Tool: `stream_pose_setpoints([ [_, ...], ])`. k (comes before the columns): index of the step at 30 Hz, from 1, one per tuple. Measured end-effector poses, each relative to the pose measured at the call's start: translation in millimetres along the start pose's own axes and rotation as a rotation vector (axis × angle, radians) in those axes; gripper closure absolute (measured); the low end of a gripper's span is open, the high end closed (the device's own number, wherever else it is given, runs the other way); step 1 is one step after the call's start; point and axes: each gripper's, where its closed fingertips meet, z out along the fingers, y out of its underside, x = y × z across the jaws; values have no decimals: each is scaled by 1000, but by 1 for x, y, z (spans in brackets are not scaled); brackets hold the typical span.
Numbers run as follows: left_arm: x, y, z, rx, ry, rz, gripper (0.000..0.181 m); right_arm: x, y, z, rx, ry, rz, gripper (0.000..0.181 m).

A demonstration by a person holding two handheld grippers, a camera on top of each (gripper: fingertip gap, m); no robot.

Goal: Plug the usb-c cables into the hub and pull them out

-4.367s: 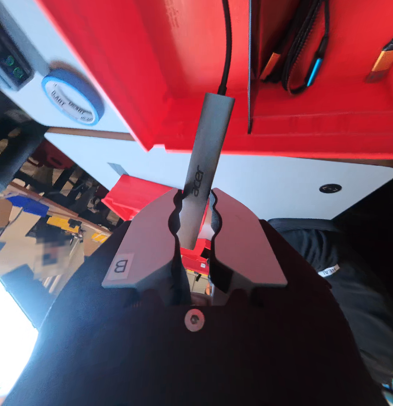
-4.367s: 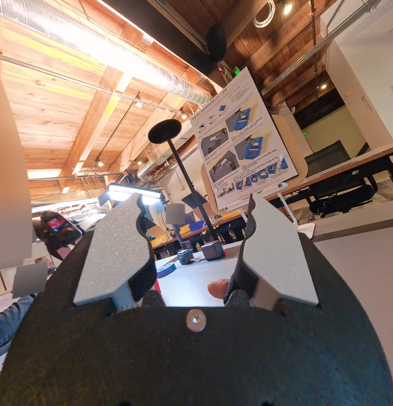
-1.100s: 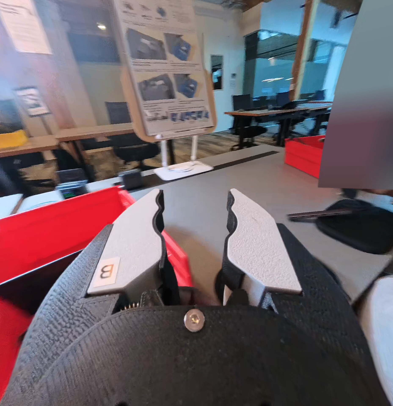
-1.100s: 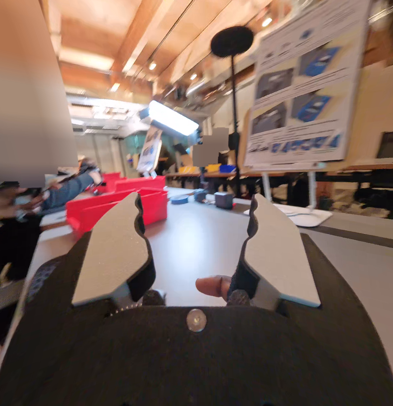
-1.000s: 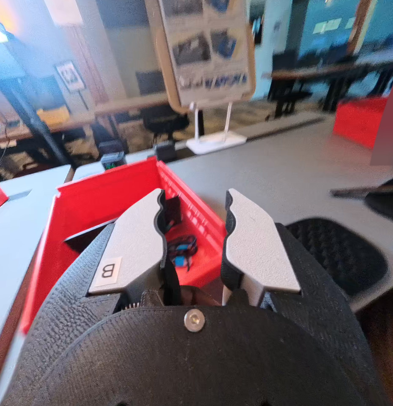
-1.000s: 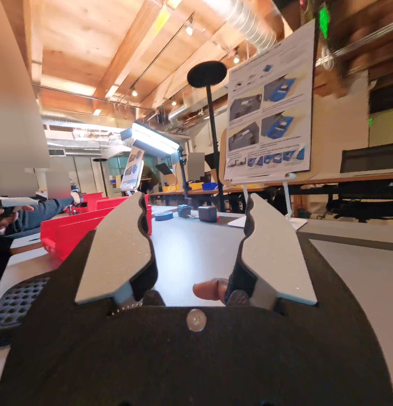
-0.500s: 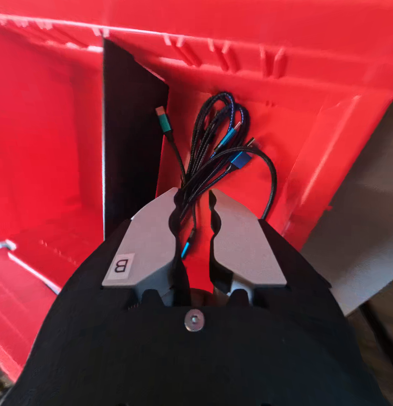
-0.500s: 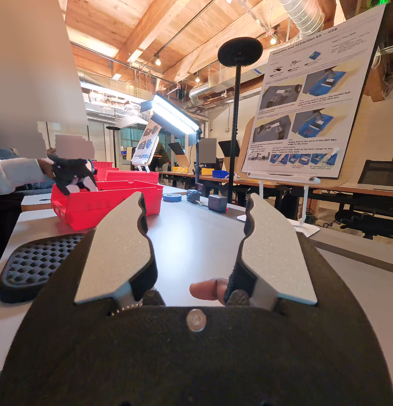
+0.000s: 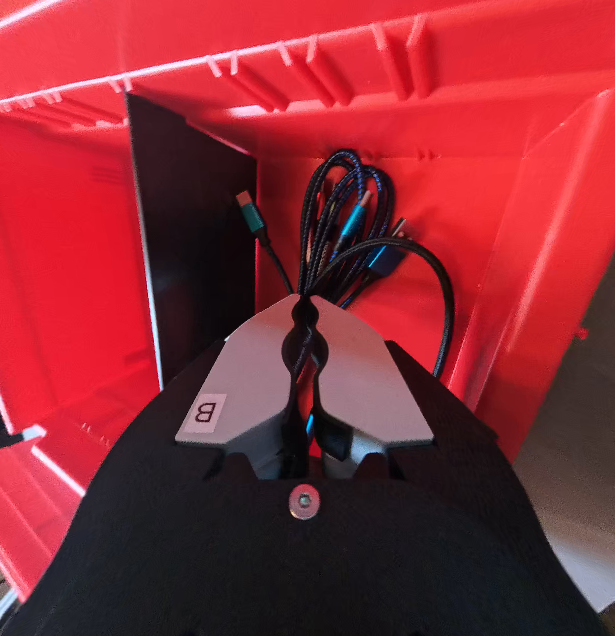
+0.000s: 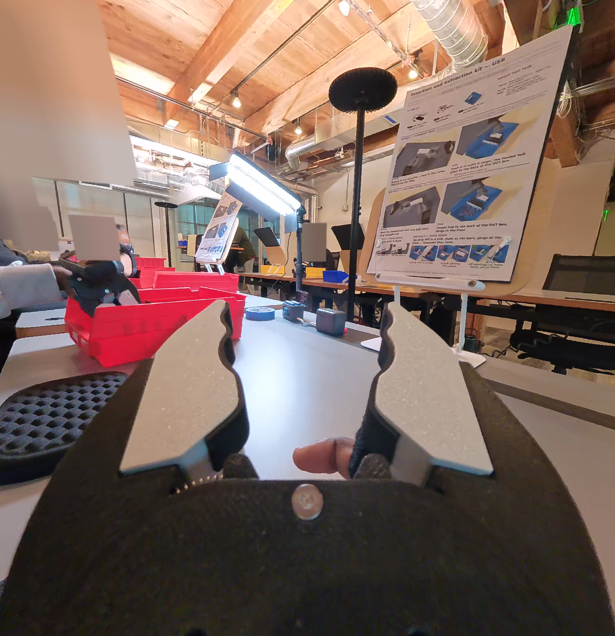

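Left gripper (image 9: 305, 304) jaws clamped on bundled cables (image 9: 347, 220), perhaps three, one red bin (image 9: 505, 172), right gripper (image 10: 306, 339) jaws wide, empty

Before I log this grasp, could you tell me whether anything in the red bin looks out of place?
Yes. The left claw is shut on a tangled bundle of braided cables in the red bin, not on a single one: several strands run between its fingers and several plugs splay out beyond them. The right claw is open and empty over the table.
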Motion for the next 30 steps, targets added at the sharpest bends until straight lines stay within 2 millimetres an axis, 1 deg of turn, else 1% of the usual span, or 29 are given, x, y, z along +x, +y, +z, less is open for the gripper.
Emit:
stream_pose_setpoints([
  [2, -9, 3, -10, 14, -73, -40, 181, -1, 0, 1, -7, -3, -14, 99],
  [3, -15, 0, -19, 44, -113, -65, 181, -1, -1, 1, -7, -4, -19, 99],
  [6, -33, -9, -56, 139, -230, -140, 181, -2, -4, 1, 1, -7, -19, 99],
  [7, -31, -15, -66, 188, -218, -146, 181, -2, -4, 1, 2, -7, -19, 99],
  [8, -27, -20, -71, 220, -199, -146, 181, -1, -4, 1, 2, -7, -18, 99],
  [9, -21, -24, -71, 231, -166, -140, 180, -1, -4, 1, 4, -5, -17, 99],
  [10, -12, -25, -67, 218, -115, -130, 180, -1, -5, 0, 7, -5, -16, 99],
  [13, 10, -23, -47, 137, 68, -149, 158, -3, -4, 1, 7, -12, -16, 100],
  [15, 14, -20, -35, 91, 148, -169, 154, -5, -5, 2, 3, -17, -33, 100],
  [16, 12, -17, -29, 64, 154, -157, 153, -6, -6, 2, 0, -19, -44, 100],
  [17, 8, -15, -23, 44, 147, -141, 153, -6, -7, 2, -1, -21, -53, 100],
  [19, 6, -15, -15, 31, 173, -117, 156, -6, -8, 2, -2, -20, -63, 100],
  [25, 11, -6, 4, -35, 222, -1, 163, -4, -5, 1, -7, -13, -55, 101],
  [28, 7, -6, 6, -44, 198, 38, 172, -5, -3, 1, -11, -16, -57, 101],
  [30, 6, -7, 0, -55, 185, 55, 175, -5, -2, 1, -19, -18, -65, 101],
])
